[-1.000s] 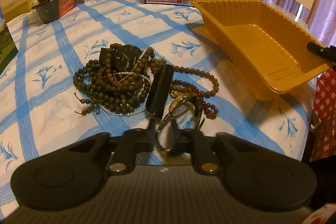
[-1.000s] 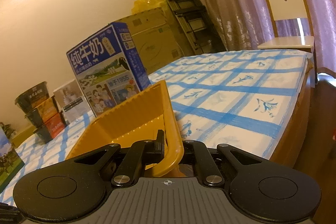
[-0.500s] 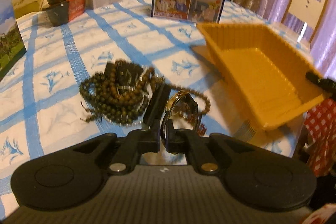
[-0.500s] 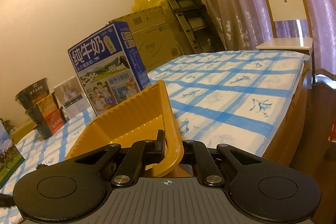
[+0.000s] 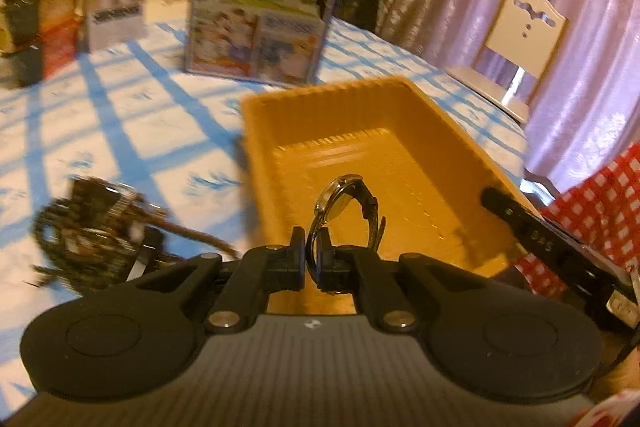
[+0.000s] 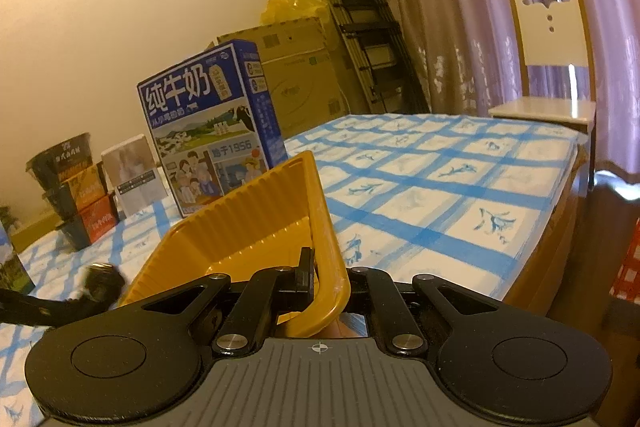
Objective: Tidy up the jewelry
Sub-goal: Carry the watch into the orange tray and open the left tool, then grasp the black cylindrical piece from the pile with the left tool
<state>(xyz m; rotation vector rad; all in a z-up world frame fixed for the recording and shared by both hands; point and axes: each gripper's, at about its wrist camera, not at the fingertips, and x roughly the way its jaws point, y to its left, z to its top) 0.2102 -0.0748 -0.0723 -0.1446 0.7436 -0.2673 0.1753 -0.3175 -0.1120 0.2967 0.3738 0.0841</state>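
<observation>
My left gripper is shut on the strap of a wristwatch with a metal case. It holds the watch in the air over the near end of the yellow plastic tray. A blurred pile of dark bead strings and a black watch lies on the cloth to the left. My right gripper is shut on the tray's near right rim. The right gripper also shows in the left wrist view at the tray's right edge.
A blue milk carton stands behind the tray. Stacked noodle bowls and a white box are at the far left. A white chair stands past the table's right edge. The blue-checked tablecloth covers the table.
My left gripper lifted the wristwatch off the jewelry pile and carried it right, over the tray. The right gripper kept its hold on the tray rim.
</observation>
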